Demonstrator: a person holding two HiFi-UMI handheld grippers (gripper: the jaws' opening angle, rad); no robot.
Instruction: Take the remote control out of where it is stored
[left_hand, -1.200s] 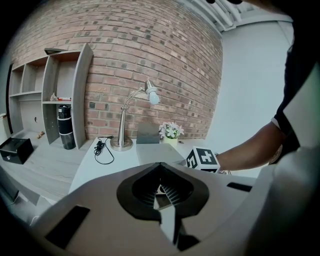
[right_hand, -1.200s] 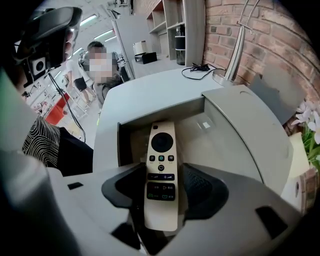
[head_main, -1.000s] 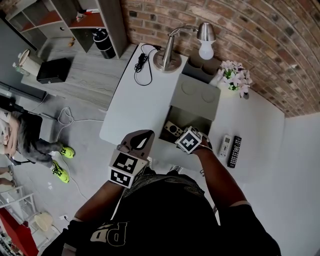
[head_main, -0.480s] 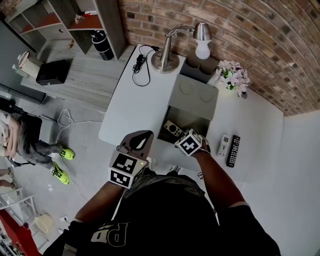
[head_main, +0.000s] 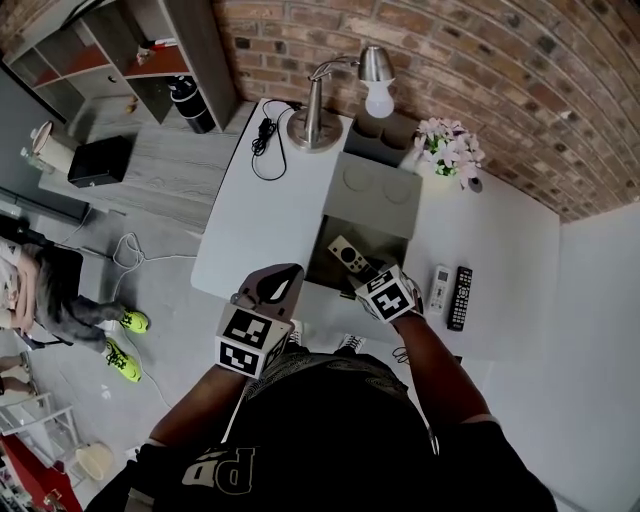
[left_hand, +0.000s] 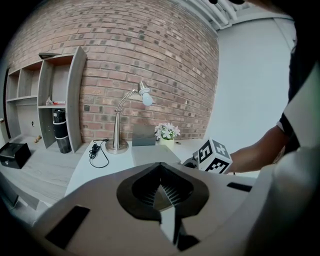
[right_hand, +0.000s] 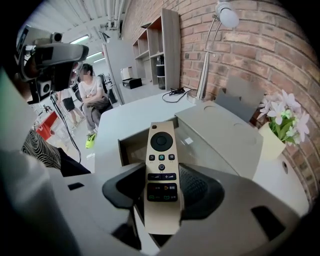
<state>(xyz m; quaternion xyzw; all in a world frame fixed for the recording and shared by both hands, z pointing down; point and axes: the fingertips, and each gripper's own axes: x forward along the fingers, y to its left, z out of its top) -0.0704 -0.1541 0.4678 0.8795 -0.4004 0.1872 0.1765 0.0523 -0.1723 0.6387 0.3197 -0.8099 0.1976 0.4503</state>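
"What have the jaws of the right gripper (right_hand: 162, 192) got?"

"The remote control (right_hand: 161, 160), clamped by its lower half, buttons up, tip over the open grey box (right_hand: 225, 132). Nearly out, I'd say. The left gripper (left_hand: 161, 194) is pinched closed on nothing, parked aside to keep clear."

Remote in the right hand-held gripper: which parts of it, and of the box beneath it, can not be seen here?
- Underside of the remote: right gripper view, turned away from the camera.
- Its lower end: head view, under the right hand-held gripper's marker cube.
- Inside of the box: dark in the head view; in the right gripper view the remote and front wall partly cover it.
- Button symbols: too small in head view.
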